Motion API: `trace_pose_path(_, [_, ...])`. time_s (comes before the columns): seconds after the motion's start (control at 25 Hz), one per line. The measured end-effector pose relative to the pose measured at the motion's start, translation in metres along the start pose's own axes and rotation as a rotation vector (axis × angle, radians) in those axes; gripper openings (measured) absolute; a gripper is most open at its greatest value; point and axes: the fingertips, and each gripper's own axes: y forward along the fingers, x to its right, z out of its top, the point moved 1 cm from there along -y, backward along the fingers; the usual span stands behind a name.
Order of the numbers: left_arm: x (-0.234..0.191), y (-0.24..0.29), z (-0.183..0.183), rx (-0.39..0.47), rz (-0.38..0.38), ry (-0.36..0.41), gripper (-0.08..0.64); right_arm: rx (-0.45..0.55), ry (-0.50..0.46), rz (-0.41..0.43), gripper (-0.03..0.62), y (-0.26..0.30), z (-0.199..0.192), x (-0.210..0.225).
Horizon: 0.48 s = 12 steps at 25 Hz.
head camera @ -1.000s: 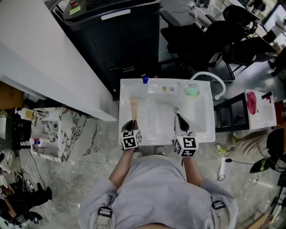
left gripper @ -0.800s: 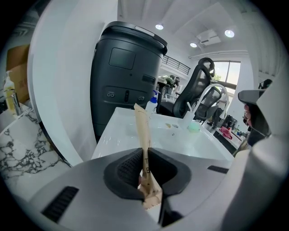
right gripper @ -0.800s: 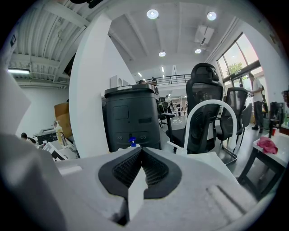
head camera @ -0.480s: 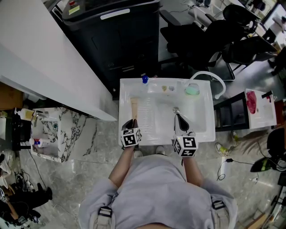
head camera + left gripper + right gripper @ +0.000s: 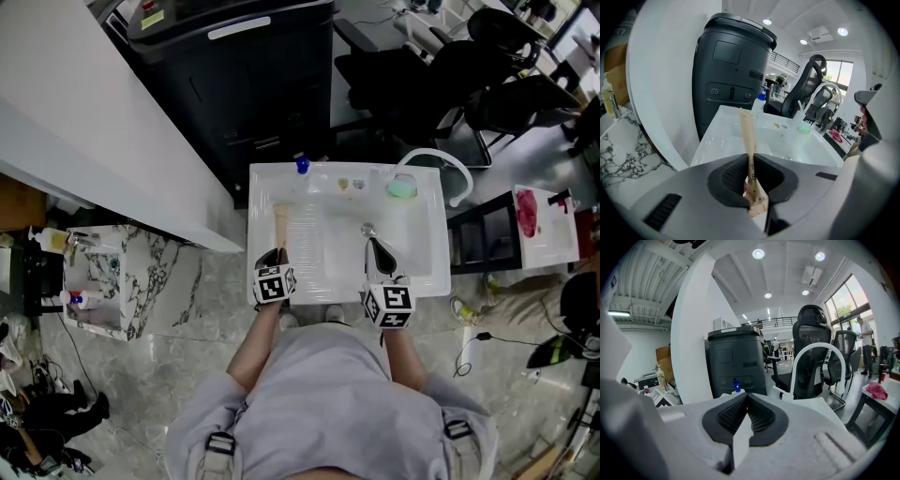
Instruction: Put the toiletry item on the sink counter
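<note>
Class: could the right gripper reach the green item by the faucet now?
Probably yes: the right gripper is empty and only open basin lies between it and the green item, though its shut jaws must open first.

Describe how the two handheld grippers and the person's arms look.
Both the left gripper and the right gripper have pale grey shells with black ribbed pads in a rounded recess. Each carries a cube of black-and-white square markers. The person wears a light grey top, forearms bare, with buckled straps at the shoulders.
</note>
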Motion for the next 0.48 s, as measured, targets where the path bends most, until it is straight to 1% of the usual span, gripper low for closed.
trace_pose_path(0.48, [-0.0029, 0.0077, -0.0039, -0.035, 0.012, 0.002, 0.035, -0.005, 0.001, -0.006, 0.003, 0.0014, -0.0001, 0.0041])
